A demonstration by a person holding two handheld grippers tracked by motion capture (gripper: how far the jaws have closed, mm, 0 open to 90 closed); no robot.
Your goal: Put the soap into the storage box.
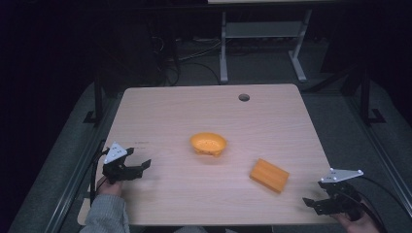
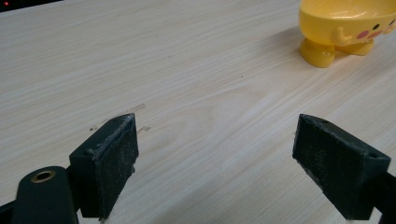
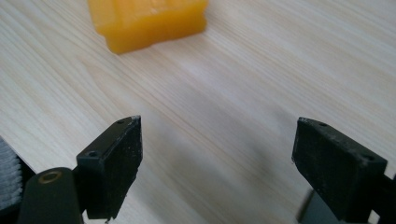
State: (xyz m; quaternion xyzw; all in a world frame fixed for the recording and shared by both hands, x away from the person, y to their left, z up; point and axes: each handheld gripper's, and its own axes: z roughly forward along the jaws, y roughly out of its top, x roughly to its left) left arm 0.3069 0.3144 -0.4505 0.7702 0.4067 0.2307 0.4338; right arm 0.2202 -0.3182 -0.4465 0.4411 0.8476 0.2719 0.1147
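While the left gripper [image 1: 137, 167] sits low over the near left part of the table [image 1: 204, 116], its two black jaws stand wide apart and hold nothing. In the left gripper view, only bare wood lies between them. A hand [image 1: 110, 187] in a grey sleeve [image 1: 104, 213] holds it from below. This gripper points toward the middle of the table.

The right gripper [image 1: 313, 204] is at the near right corner, held by the other hand [image 1: 357, 221]. Its jaws are spread wide too, with nothing between them but wood.

Out past the left gripper stands a yellow bowl [image 1: 208, 143], near the middle of the table. In the left gripper view the yellow bowl [image 2: 348, 28] has little feet and a pink spot on its side. An orange block [image 1: 269, 175] lies flat between the bowl and the right gripper, well apart from both. At the far edge of the table is a small round hole [image 1: 244, 97].
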